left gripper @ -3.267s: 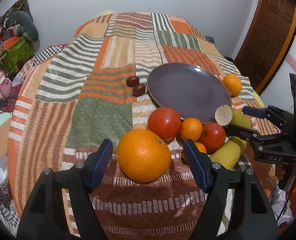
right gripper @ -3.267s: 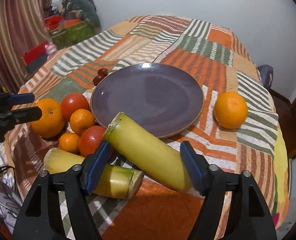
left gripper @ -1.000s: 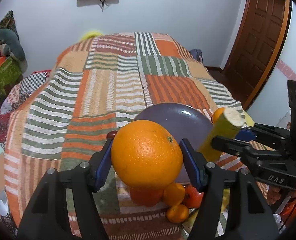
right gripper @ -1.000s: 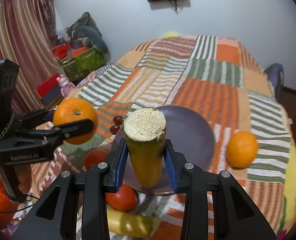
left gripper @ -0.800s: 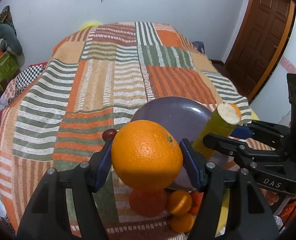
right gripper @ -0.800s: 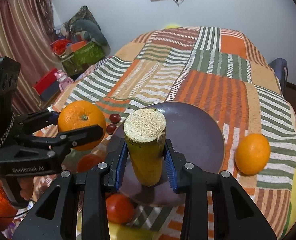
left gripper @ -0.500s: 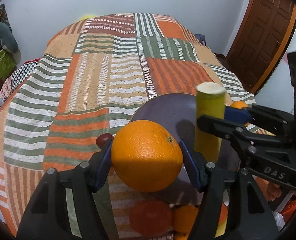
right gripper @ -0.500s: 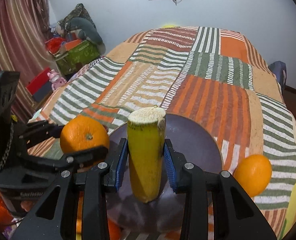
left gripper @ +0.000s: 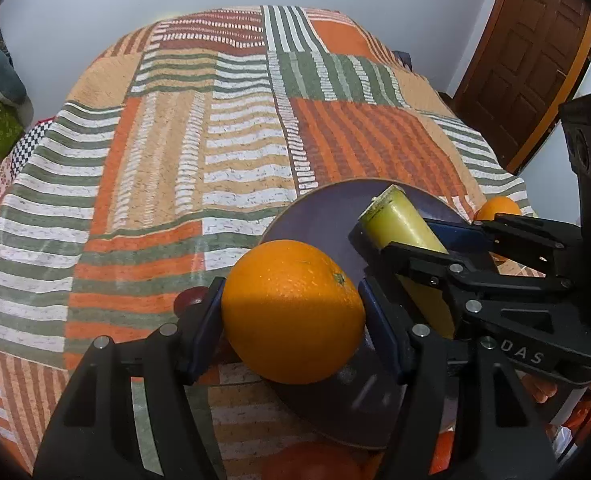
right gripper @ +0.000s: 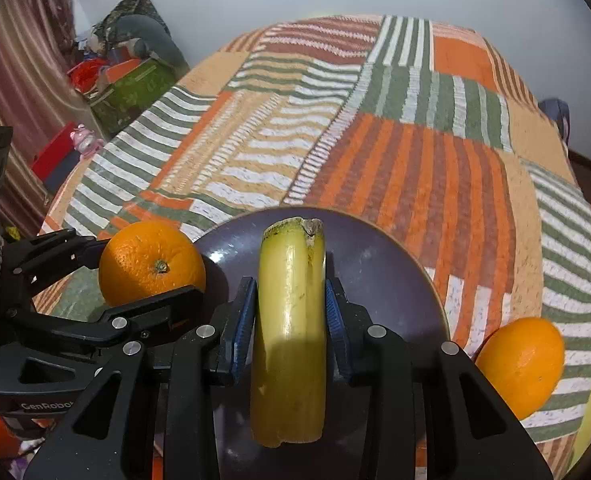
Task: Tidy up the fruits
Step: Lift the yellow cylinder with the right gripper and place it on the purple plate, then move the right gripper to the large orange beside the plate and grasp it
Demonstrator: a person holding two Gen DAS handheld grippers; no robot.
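My left gripper (left gripper: 293, 314) is shut on a large orange (left gripper: 293, 312), held over the near left rim of the purple plate (left gripper: 323, 208). My right gripper (right gripper: 291, 316) is shut on a yellow-green cut stalk piece (right gripper: 291, 320), held over the middle of the plate (right gripper: 375, 256). In the right wrist view the orange (right gripper: 151, 262) and the left gripper (right gripper: 135, 280) appear at the left. The stalk piece (left gripper: 403, 228) and the right gripper (left gripper: 427, 240) show at the right of the left wrist view. Whether either fruit touches the plate is hidden.
A second orange (right gripper: 521, 364) lies on the striped patchwork cover (right gripper: 375, 160) right of the plate. A dark red fruit (left gripper: 189, 298) peeks out beside my left finger. A tomato (left gripper: 315, 462) lies at the bottom edge. Bags and boxes (right gripper: 131, 76) stand on the floor at left; a wooden door (left gripper: 531, 60) is at right.
Both grippers have moved forward and down over the plate with their fruit. The stalk piece has tipped so its cut top faces away. The loose fruits slid out of view below.
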